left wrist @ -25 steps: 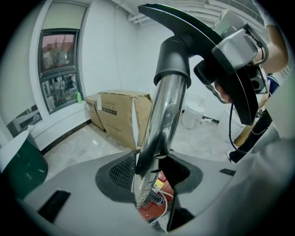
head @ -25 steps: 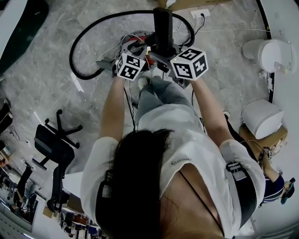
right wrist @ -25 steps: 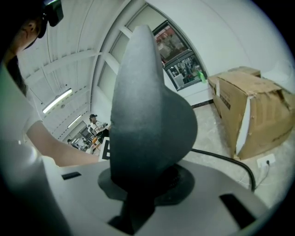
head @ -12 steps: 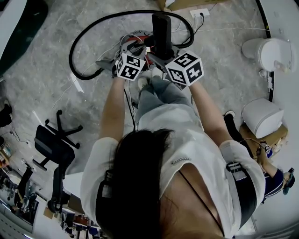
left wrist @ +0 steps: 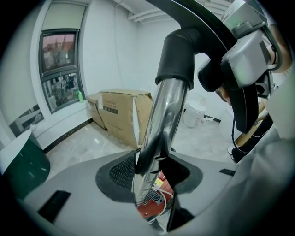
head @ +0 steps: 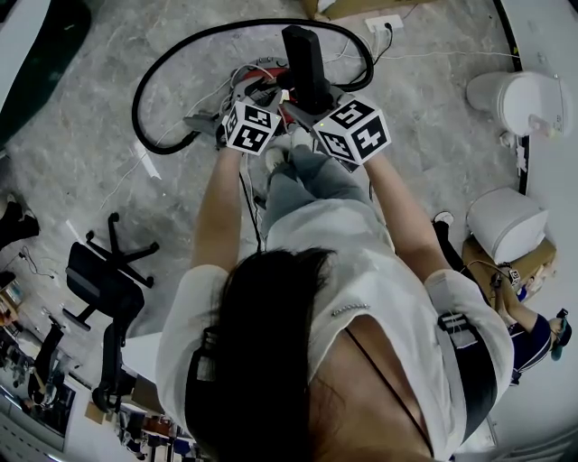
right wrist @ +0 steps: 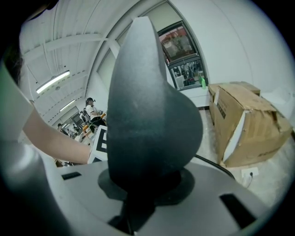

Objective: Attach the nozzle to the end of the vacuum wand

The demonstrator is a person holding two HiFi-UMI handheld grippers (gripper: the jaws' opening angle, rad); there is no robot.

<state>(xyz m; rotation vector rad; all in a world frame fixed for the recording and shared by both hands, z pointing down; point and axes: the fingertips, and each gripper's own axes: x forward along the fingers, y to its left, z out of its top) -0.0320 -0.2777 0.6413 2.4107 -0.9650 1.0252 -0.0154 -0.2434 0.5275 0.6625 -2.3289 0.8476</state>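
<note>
In the left gripper view a chrome vacuum wand (left wrist: pixel 162 120) runs up between the jaws of my left gripper (left wrist: pixel 150 177), which is shut on it. A black cuff (left wrist: pixel 179 60) caps the wand's upper part. My right gripper (right wrist: pixel 143 191) is shut on the dark grey nozzle (right wrist: pixel 150 115), which fills its view. From the head view the nozzle (head: pixel 302 56) stands up between the two marker cubes, the left one (head: pixel 251 126) and the right one (head: pixel 354 132). The red vacuum body (head: pixel 257 86) lies on the floor below them.
A black hose (head: pixel 158 77) loops over the marble floor. Cardboard boxes (right wrist: pixel 244 122) stand by the wall. Other things on the floor are an office chair (head: pixel 104 280) at left, two white bins (head: pixel 519 104) at right and a power strip (head: pixel 384 24) at the top.
The right gripper has rolled slightly, and the nozzle's top has shifted a little left in the head view. The left gripper and the wand have stayed put.
</note>
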